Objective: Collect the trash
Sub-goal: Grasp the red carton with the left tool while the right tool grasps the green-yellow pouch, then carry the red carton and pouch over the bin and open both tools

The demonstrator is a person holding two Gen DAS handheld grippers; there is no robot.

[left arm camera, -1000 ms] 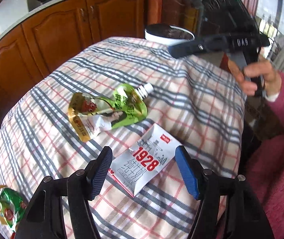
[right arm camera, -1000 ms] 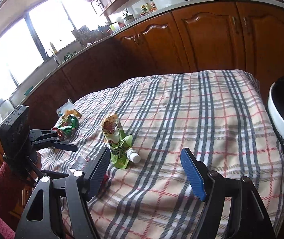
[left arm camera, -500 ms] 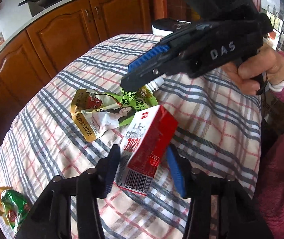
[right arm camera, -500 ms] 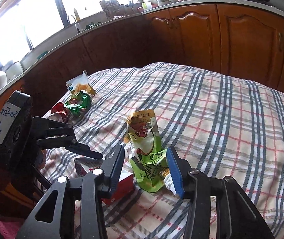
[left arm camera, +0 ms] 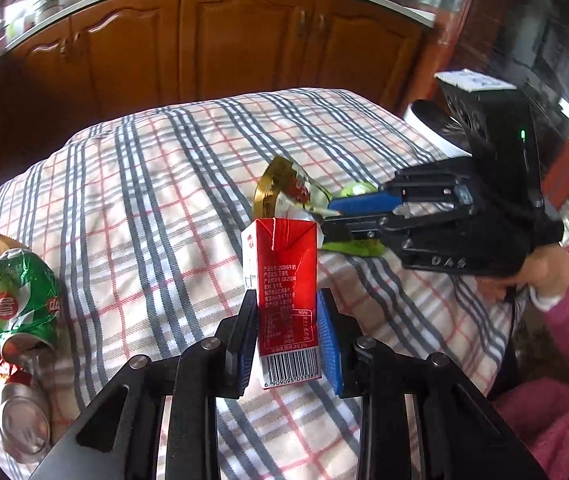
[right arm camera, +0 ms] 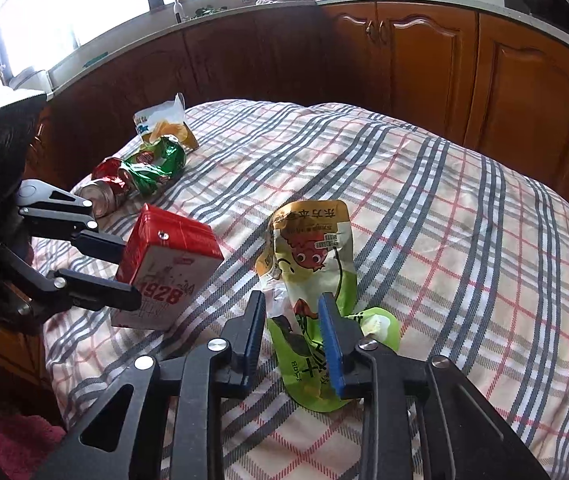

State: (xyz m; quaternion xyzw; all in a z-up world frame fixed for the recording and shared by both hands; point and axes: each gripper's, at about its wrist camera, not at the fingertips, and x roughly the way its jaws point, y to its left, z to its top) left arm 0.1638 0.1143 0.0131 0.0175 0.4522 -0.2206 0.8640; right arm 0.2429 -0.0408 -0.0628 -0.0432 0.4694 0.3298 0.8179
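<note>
My left gripper (left arm camera: 286, 338) is shut on a red and white milk carton (left arm camera: 284, 280) and holds it above the plaid tablecloth (left arm camera: 156, 200). The carton also shows in the right wrist view (right arm camera: 164, 272), between the left gripper's fingers (right arm camera: 96, 244). My right gripper (right arm camera: 292, 334) straddles the lower part of a green and yellow drink pouch (right arm camera: 312, 264) lying on the cloth; its jaws are narrowed around the pouch, with a small gap on the left side. The pouch also shows in the left wrist view (left arm camera: 284, 192).
Crushed green and red cans (left arm camera: 20, 304) and a snack bag (right arm camera: 164, 124) lie at the table's left end. A white-rimmed bin (left arm camera: 428, 128) stands past the right edge. Wooden cabinets (right arm camera: 424, 60) run behind the table.
My left gripper closed on the milk carton and lifted it upright off the cloth. My right gripper moved down to the drink pouch and its jaws narrowed around it.
</note>
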